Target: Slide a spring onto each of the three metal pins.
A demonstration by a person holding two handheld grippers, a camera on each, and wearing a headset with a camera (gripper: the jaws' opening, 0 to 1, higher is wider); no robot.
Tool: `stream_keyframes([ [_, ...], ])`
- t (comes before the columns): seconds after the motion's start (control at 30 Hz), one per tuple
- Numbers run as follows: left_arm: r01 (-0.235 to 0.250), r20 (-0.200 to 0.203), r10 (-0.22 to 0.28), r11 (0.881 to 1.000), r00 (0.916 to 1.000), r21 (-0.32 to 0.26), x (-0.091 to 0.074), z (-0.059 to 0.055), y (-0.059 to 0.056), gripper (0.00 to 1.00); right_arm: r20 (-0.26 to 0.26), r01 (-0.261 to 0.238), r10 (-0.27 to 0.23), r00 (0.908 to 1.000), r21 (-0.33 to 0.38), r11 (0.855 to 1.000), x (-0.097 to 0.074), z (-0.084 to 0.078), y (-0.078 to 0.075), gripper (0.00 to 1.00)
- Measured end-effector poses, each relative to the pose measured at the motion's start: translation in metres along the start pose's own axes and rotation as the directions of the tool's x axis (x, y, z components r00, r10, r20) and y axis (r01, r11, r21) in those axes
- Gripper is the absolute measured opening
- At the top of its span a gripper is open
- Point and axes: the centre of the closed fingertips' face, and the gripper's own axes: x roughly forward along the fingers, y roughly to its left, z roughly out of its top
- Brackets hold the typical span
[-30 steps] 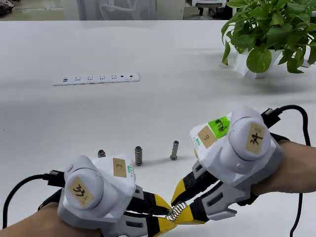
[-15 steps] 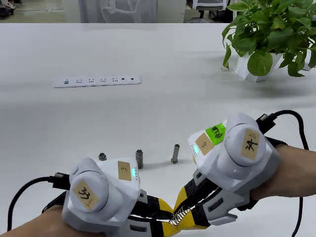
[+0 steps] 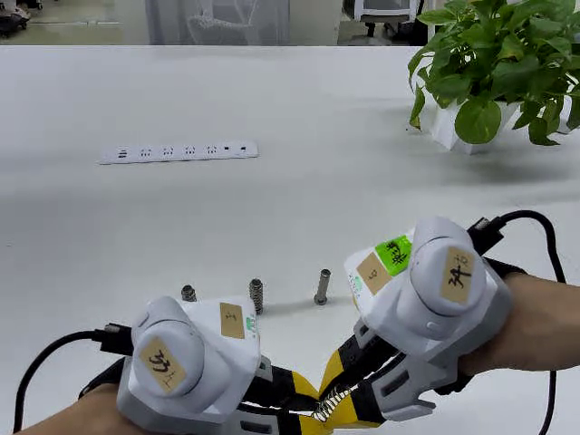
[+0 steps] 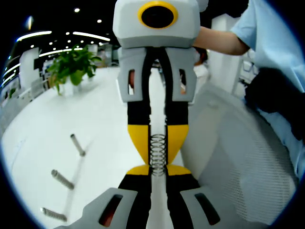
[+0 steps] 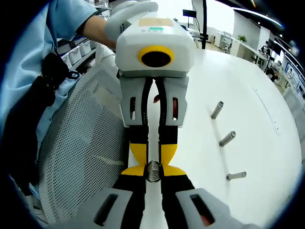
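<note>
Both yellow-tipped pairs of jaws are closed on one small coiled steel spring [image 3: 331, 401] at the bottom centre of the head view. The white left gripper [image 4: 157, 170] pinches its near end and the white right gripper [image 5: 152, 172] clamps its sides. Above them on the white tabletop [image 3: 272, 100] stand three short metal pins: the left pin [image 3: 188, 293] and middle pin [image 3: 256, 295] wear springs, while the right pin [image 3: 322, 286] is bare.

Office, white workbench [image 3: 299, 100], potted plant [image 3: 489, 54], power strip [image 3: 178, 150]

White workbench [image 3: 272, 208] with a power strip [image 3: 178, 151], a potted plant [image 3: 494, 63], one bare upright pin [image 3: 322, 286] beside two spring-clad pins [image 3: 256, 295]
</note>
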Motion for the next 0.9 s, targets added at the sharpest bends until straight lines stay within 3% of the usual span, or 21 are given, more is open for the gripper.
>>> stream_keyframes([
  [0.33, -0.01, 0.009, 0.01, 1.0, 0.9999, -0.011, 0.001, -0.003, -0.001, 0.1, 0.004, 0.003, -0.003, 1.0, -0.018, 1.0, 0.003, -0.001, 0.001, 0.12],
  [0.57, -0.036, 0.038, 0.037, 0.999, 0.9986, -0.029, 0.002, -0.004, 0.001, 0.11, -0.005, -0.006, 0.006, 1.0, -0.019, 1.0, 0.004, -0.003, 0.0, 0.12],
  [0.77, -0.107, 0.087, 0.116, 0.989, 0.9894, -0.099, -0.004, -0.006, 0.009, 0.16, -0.004, -0.006, 0.006, 1.0, -0.012, 1.0, 0.003, -0.003, -0.003, 0.12],
  [0.9, -0.187, 0.102, 0.202, 0.972, 0.9741, -0.142, -0.014, -0.014, 0.022, 0.26, -0.019, 0.001, -0.001, 0.9998, 0.003, 1.0, 0.002, -0.009, -0.009, 0.12],
])
